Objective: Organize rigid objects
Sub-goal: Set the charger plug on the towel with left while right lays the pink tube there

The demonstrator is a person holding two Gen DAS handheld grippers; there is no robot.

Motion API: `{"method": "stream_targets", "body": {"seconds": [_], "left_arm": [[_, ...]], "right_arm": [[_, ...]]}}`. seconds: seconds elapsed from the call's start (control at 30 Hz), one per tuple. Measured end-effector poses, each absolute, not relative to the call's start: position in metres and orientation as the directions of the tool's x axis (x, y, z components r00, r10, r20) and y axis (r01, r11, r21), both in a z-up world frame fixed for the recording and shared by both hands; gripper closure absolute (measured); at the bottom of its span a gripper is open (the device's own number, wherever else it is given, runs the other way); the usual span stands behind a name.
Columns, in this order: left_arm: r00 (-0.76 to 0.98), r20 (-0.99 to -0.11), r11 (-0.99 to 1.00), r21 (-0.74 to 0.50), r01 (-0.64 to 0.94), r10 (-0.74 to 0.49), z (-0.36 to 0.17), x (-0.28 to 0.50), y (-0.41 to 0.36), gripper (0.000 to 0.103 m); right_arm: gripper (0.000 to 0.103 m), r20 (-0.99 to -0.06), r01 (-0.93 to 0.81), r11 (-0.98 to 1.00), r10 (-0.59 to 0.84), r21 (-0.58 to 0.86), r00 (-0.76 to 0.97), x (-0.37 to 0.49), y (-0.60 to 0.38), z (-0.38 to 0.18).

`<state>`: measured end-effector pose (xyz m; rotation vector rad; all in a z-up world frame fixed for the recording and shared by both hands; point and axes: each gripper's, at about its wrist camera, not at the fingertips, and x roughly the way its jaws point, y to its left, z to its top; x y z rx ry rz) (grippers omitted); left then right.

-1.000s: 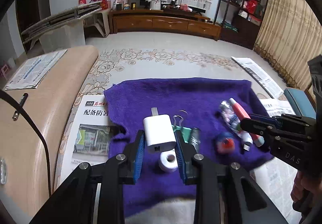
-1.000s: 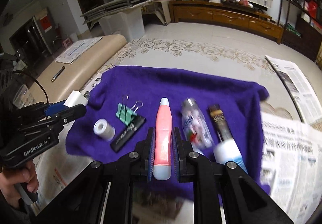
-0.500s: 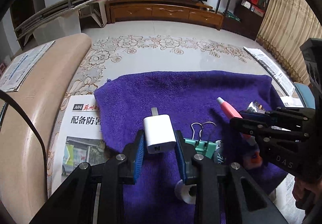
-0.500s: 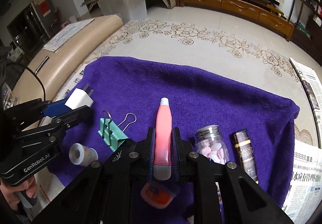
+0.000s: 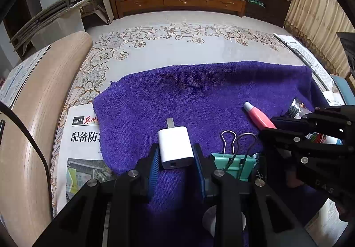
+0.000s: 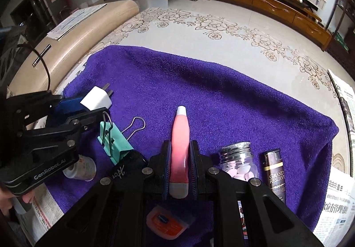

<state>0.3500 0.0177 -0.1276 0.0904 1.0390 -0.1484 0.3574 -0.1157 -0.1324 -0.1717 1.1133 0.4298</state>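
- The left gripper (image 5: 176, 156) has its jaws clamped on a white USB charger plug (image 5: 175, 147), prongs pointing to 12 o'clock, over the near-left part of the purple towel (image 5: 199, 87).
- The right gripper (image 6: 180, 171) has its jaws clamped on a pink tube with a pale cap (image 6: 180, 142), cap end toward 12 o'clock; whether the tube touches the towel cannot be told.
- A teal binder clip (image 6: 114, 138) lies on the towel at 9 o'clock from the tube, its wire handles pointing to about 1 o'clock, just beside the left gripper's tip.
- A black marker-like stick (image 6: 124, 169) touches the clip's near end, mostly hidden by the right gripper.
- A white tape roll (image 6: 81, 168) sits at 8 o'clock, half under the left gripper.
- At 3 o'clock from the tube stand a glass jar of pink tablets (image 6: 238, 162) and, just beside it, a dark "Grand Reserve" tube (image 6: 274, 173).
- An orange tin (image 6: 165, 222) lies at 6 o'clock, beneath the right gripper.
- Newspaper sheets (image 5: 79, 136) lie under the towel's left edge on the floral table cover (image 5: 177, 42).
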Motion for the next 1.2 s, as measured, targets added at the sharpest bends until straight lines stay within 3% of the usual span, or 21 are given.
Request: {"method": "stream_targets", "body": {"seconds": [0.37,0.6,0.7,0.83,0.9,1.0,1.07,1.13,1.2], "left_arm": [[0.461,-0.883,0.982,-0.005,0.187,-0.093,-0.129,0.357,0.019,0.075],[0.438,-0.888,0.983,-0.068,0.169,-0.137,-0.127,0.36,0.02,0.062],[0.429,-0.893,0.983,-0.07,0.171,-0.138,-0.127,0.358,0.017,0.055],[0.438,-0.891,0.983,-0.042,0.177,-0.117,-0.123,0.353,0.009,0.042],[0.456,-0.887,0.984,0.006,0.178,-0.077,-0.12,0.35,0.003,0.026],[0.481,-0.876,0.982,0.055,0.18,-0.039,-0.113,0.346,-0.001,0.016],[0.48,-0.876,0.984,0.042,0.171,-0.045,-0.109,0.346,0.0,0.01],[0.487,-0.872,0.987,0.034,0.159,-0.049,-0.104,0.343,0.001,0.0],[0.499,-0.865,0.987,0.034,0.156,-0.049,-0.097,0.338,0.0,0.0]], "right_arm": [[0.086,-0.892,-0.479,0.871,0.299,0.11,0.338,0.36,-0.121,-0.133],[0.085,-0.875,-0.472,0.866,0.347,0.162,0.336,0.355,-0.132,-0.125],[0.071,-0.86,-0.465,0.864,0.377,0.193,0.345,0.349,-0.138,-0.115],[0.069,-0.858,-0.466,0.871,0.352,0.154,0.373,0.341,-0.139,-0.107],[0.066,-0.863,-0.463,0.874,0.342,0.147,0.372,0.339,-0.14,-0.104],[0.059,-0.862,-0.451,0.883,0.328,0.133,0.387,0.332,-0.145,-0.095],[0.046,-0.856,-0.439,0.889,0.321,0.126,0.404,0.325,-0.152,-0.086],[0.042,-0.85,-0.428,0.896,0.318,0.124,0.42,0.317,-0.16,-0.078],[0.022,-0.848,-0.401,0.908,0.304,0.12,0.434,0.306,-0.169,-0.071]]}}
